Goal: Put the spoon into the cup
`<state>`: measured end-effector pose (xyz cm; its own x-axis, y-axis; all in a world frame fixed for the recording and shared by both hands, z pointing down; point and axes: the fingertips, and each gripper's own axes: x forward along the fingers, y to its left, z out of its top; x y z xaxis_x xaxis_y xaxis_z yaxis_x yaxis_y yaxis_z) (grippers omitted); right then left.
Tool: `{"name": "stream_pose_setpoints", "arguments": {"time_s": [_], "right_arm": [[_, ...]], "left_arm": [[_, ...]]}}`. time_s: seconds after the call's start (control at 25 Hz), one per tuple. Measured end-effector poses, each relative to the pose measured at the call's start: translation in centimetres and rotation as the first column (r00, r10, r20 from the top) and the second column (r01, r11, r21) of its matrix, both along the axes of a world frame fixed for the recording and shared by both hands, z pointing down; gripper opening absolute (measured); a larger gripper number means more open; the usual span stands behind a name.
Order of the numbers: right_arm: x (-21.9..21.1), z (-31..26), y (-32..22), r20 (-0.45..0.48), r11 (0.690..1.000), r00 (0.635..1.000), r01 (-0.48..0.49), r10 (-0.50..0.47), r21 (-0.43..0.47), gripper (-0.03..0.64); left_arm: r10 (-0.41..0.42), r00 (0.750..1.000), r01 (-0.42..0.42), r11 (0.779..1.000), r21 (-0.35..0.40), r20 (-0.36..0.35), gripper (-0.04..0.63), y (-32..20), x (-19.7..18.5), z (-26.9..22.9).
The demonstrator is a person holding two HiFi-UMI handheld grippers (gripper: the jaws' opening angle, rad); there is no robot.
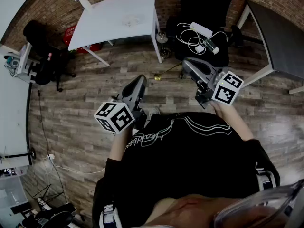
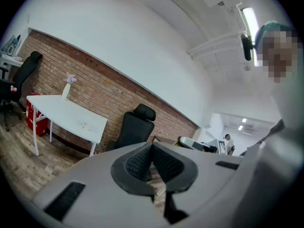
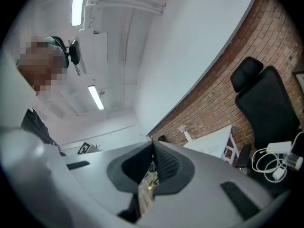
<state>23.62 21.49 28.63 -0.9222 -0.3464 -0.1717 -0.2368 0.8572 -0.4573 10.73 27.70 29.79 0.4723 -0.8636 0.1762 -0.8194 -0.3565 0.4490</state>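
Wooden floor (image 1: 95, 75) lies under us. On it, what we take for the spoon (image 1: 167, 71), slim and gold, slants up-right just ahead of our right gripper (image 1: 186, 64). The left gripper (image 1: 139, 82) is farther away. Both grippers are closed and empty.

Floor (image 1: 95, 89): grey-brown wood planks. Standing on it:
- white table (image 1: 109, 20), with a vase of flowers (image 1: 84, 3) at one corner and a small pale item (image 1: 132, 19) mid-top, too small to identify
- red box (image 1: 70, 32) beneath the white table
- dark table (image 1: 280, 37)
- black office chair (image 1: 206, 1), with a white power strip (image 1: 200, 30) and cables on its seat
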Motion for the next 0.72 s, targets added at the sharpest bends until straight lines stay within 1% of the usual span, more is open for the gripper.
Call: {"name": "stream_pose_setpoints", "arguments": {"time_s": [0.4,0.72], "right_arm": [[1.4,-0.6,0.8,0.01,1.0,1.0,0.001,-0.001,-0.001,0.0],[1.1,0.1,0.5,0.016,0.999,1.0,0.016,-0.016,-0.035,0.0]], "left_arm": [[0.02,1.0,-0.02,1.0,-0.004,0.013,0.003,0.7,2.1,-0.5],[0.009,1.0,-0.009,1.0,-0.009,0.015,0.003,0.6,1.3,-0.1]]}}
